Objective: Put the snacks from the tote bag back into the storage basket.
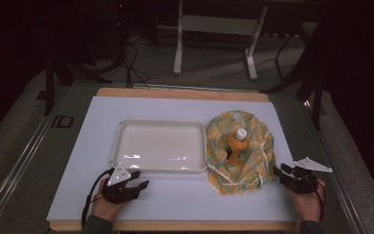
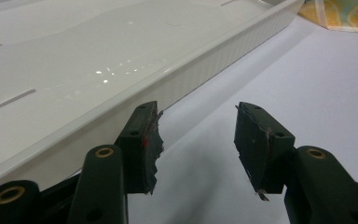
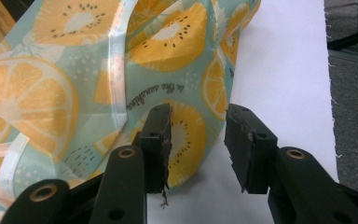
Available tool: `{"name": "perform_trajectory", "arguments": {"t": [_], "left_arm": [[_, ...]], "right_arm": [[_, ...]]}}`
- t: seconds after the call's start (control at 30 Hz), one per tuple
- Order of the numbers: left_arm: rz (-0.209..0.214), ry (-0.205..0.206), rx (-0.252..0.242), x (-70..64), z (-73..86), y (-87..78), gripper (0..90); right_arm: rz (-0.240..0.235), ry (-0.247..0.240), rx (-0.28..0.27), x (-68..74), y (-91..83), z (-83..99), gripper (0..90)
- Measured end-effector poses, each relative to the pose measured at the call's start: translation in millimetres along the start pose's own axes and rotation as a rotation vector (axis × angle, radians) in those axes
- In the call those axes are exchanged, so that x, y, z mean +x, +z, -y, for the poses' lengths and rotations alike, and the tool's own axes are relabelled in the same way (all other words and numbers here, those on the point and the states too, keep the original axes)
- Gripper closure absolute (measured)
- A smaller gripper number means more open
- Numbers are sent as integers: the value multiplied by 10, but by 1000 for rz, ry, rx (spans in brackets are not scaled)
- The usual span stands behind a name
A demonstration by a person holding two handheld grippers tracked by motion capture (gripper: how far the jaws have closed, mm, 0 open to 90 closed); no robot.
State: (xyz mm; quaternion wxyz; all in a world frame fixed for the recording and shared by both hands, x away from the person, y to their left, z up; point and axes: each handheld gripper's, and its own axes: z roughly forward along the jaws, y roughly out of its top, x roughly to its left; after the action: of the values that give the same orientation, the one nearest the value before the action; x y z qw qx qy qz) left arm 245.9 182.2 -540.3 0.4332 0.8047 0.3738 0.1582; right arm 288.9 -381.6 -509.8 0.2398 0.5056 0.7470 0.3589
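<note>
Two grippers sit at the near edge of the white table cover (image 1: pixel 175 200), each held in a person's hand. The right gripper (image 1: pixel 278 171) has its jaws spread apart with nothing between them; its tips lie right at the near right edge of the fruit-print cloth bag (image 1: pixel 253 146), and in the right gripper view (image 3: pixel 198 144) the fabric's orange and kiwi slices lie just ahead of the jaws and to their left, the left jaw seeming to brush the cloth, though contact is hard to judge. Beyond the jaws, in the middle of the bag's open folds, an orange bottle with a white cap (image 1: pixel 237 142) stands upright. The left gripper (image 1: pixel 140 179) is likewise open and empty, resting low over the cover. Just ahead of it and to its left runs the near wall of the shallow white plastic tray (image 2: pixel 205 70), close but apart from the jaw tips. The bag touches the tray's far right side.
</note>
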Motion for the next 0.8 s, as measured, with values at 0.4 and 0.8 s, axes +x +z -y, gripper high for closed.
{"name": "perform_trajectory", "arguments": {"t": [0.4, 0.8], "left_arm": [[-2, 11, 5, -11, -2, 2, 499], [-2, 22, 19, -22, -7, 16, 493]], "right_arm": [[-7, -68, 56, -8, -9, -103, 606], [-37, -120, 82, -12, -58, -269, 588]]}}
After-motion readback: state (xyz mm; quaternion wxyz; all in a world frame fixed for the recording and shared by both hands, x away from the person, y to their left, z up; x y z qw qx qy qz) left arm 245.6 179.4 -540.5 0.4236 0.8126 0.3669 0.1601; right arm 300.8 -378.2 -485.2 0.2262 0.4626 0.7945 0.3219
